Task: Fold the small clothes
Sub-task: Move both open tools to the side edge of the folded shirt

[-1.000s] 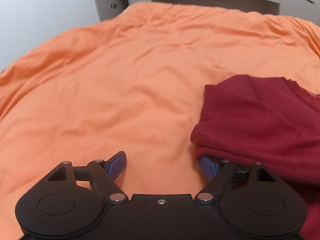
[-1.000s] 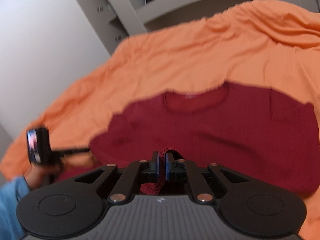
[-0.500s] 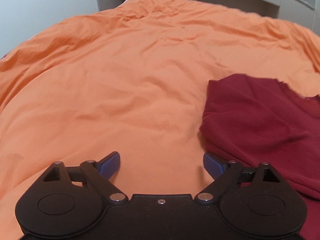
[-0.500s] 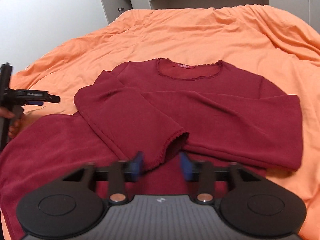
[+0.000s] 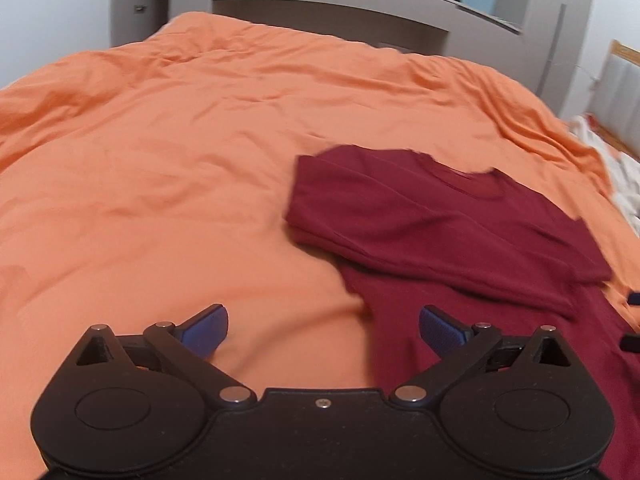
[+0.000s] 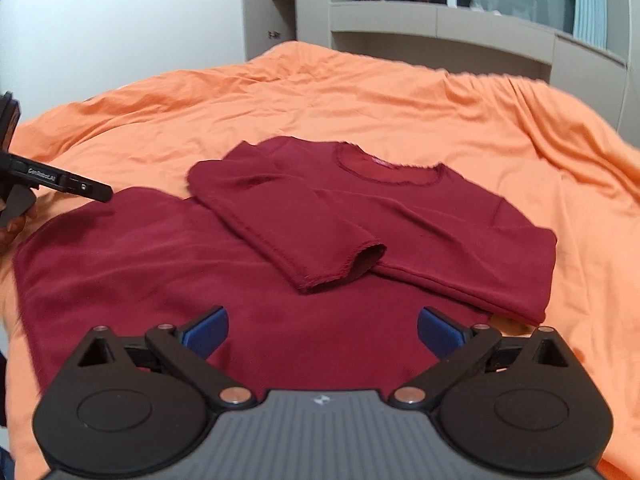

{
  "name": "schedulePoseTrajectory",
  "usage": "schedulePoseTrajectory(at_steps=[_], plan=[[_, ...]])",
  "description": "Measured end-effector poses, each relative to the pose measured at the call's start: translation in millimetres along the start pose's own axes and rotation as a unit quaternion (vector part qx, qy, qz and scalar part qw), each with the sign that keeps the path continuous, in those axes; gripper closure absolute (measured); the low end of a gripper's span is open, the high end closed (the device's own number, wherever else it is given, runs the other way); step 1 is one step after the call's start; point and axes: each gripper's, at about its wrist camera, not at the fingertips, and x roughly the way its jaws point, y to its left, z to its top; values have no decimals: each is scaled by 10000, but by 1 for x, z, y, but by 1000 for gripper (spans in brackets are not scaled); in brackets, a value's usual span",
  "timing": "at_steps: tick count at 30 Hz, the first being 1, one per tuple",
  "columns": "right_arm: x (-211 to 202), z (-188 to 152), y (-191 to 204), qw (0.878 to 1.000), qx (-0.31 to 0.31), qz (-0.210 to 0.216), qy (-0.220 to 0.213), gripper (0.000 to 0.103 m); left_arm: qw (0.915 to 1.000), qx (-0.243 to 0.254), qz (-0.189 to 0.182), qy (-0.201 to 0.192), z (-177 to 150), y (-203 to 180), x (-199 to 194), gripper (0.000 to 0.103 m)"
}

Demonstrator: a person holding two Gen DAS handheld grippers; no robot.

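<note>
A dark red long-sleeved top (image 6: 280, 248) lies flat on the orange bedcover (image 6: 360, 100), neck away from me. Both sleeves are folded across its chest, the left sleeve's cuff (image 6: 344, 268) on top near the middle. My right gripper (image 6: 322, 330) is open and empty, held just above the top's lower body. My left gripper (image 5: 322, 330) is open and empty over the cover by the top's left edge (image 5: 460, 232). In the right wrist view the left gripper (image 6: 60, 184) shows at the far left.
The orange bedcover (image 5: 160, 160) spreads wide to the left and back. Grey cabinets and shelves (image 6: 440, 28) stand behind the bed. White bedding (image 5: 616, 168) lies at the bed's far right edge.
My right gripper has let go of the sleeve cuff, opened and pulled back; the sleeve now lies across the chest. My left gripper has drawn back from the top's left edge.
</note>
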Motion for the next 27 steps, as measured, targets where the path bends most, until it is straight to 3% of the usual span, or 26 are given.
schedulePoseTrajectory(at_steps=[6, 10, 14, 18, 27], plan=[[-36, -36, 40, 9994, -227, -134, -241, 0, 9989, 467, -5, -12, -34, -20, -30, 1], [-63, -56, 70, 9957, -806, -313, -323, 0, 9970, 740, 96, -196, -58, -31, -55, 1], [-86, -78, 97, 9869, -1461, -631, -258, 0, 9943, 957, 254, -386, -80, -45, -79, 1], [-99, -98, 112, 9742, -1941, -1146, -148, 0, 9911, 1205, 184, -539, -97, -63, -96, 1], [-94, -121, 119, 9568, -2194, -1905, -126, 2, 9807, 1804, 366, -662, -129, -87, -109, 1]])
